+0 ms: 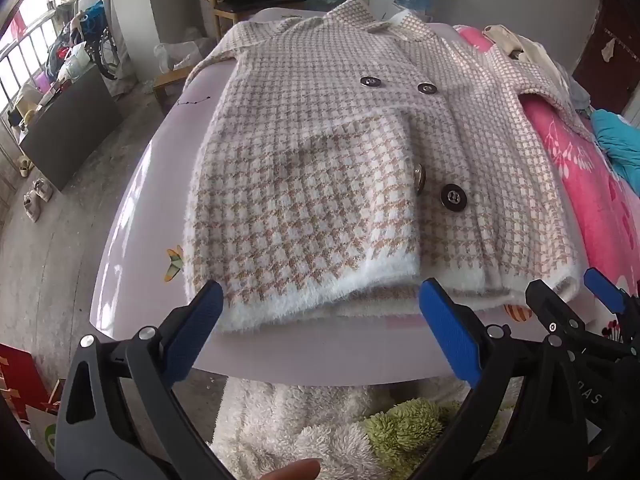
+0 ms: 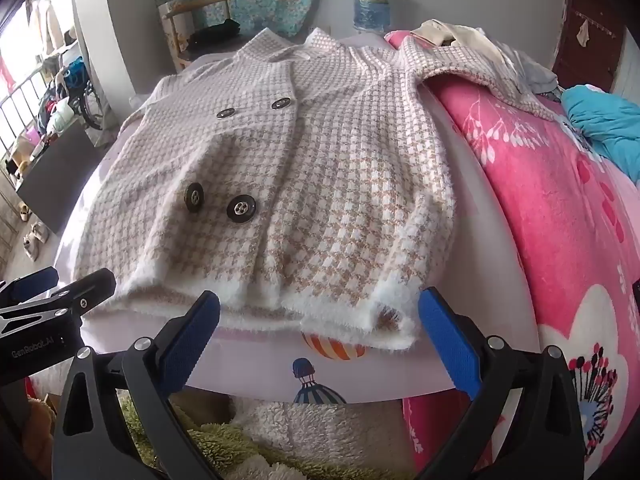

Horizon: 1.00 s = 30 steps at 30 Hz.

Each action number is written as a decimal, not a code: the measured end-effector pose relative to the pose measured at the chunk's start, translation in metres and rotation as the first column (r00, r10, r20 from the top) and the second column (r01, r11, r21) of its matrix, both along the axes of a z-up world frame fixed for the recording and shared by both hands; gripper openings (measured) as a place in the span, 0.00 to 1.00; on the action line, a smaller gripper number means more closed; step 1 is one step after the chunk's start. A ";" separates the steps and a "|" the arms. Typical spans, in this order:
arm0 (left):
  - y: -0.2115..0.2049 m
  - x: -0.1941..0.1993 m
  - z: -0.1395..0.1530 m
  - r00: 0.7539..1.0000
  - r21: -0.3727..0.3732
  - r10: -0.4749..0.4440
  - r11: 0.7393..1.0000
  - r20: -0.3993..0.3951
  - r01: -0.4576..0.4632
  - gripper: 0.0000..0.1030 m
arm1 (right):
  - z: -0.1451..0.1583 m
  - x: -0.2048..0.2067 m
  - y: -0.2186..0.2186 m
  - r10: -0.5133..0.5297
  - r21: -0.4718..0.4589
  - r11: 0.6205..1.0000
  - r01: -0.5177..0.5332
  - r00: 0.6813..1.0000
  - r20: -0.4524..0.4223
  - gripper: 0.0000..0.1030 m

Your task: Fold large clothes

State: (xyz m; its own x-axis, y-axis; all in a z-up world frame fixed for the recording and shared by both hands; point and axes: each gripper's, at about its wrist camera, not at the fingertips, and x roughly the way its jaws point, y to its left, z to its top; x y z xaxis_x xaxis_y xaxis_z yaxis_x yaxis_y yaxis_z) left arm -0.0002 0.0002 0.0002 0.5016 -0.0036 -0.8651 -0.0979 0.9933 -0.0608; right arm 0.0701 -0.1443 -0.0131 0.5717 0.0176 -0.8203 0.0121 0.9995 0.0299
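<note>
Both your tongs are spread wide with nothing in them. Left gripper hangs just short of the hem's left part; right gripper just short of the hem's right corner. Neither touches fabric.

The coat lies front-up on the lavender table, collar far from you, fluffy white hem at the near edge. Its left sleeve is folded in over the front; the right sleeve trails onto the pink blanket.

Handling, my read: thick fuzzy knit, soft, limp, some weight, not slippery. It'll sag and bunch, so bite deep. Take the hem corners or the loose sleeve's cuff end, not the button area.

Count: one coat, four dark buttons, two grippers.
</note>
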 end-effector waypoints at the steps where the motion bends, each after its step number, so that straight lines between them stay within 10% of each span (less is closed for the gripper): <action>1: 0.000 0.000 0.000 1.000 0.002 0.000 1.000 -0.001 0.000 0.92 | 0.001 0.000 0.001 -0.001 -0.012 1.000 0.001 1.000 0.003 0.94; 30: 0.000 0.000 0.000 1.000 0.001 -0.001 1.000 0.004 0.001 0.92 | 0.003 -0.004 0.003 -0.007 -0.013 1.000 0.007 1.000 0.004 0.94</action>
